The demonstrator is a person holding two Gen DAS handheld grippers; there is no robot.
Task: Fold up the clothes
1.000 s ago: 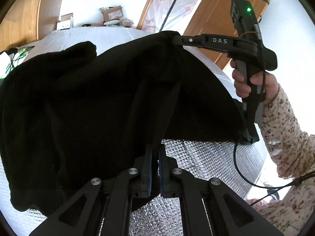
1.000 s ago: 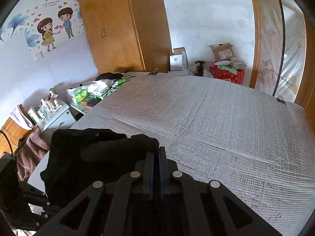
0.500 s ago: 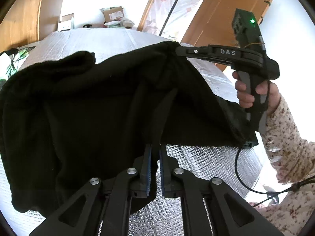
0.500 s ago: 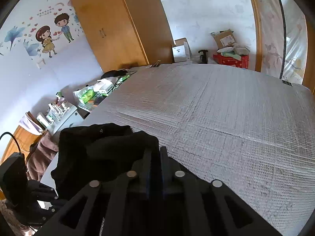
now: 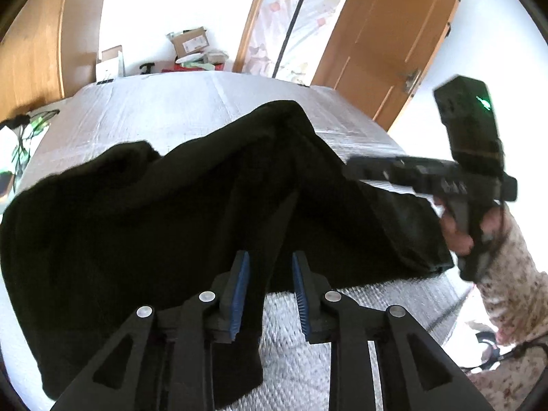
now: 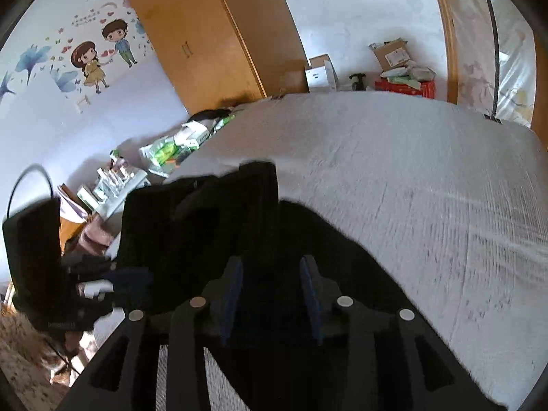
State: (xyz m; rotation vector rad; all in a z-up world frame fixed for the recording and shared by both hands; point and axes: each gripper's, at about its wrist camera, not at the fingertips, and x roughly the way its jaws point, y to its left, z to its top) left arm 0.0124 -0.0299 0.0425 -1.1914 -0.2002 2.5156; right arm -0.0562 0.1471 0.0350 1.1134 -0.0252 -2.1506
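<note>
Both tools parted around black garment (image 5: 144, 212); wall cartoon (image 6: 102, 58) only rightward.

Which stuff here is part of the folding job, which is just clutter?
Job: black garment; quilted bed surface; left gripper and right gripper, jaws just opened, cloth between, not pinched.
Clutter: cardboard boxes; wardrobe; bedside bottles and packets.

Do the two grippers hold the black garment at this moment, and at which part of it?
Nothing is held. Both the left gripper and the right gripper have just been opening; the black garment lies between their pads, which no longer press on it.
</note>
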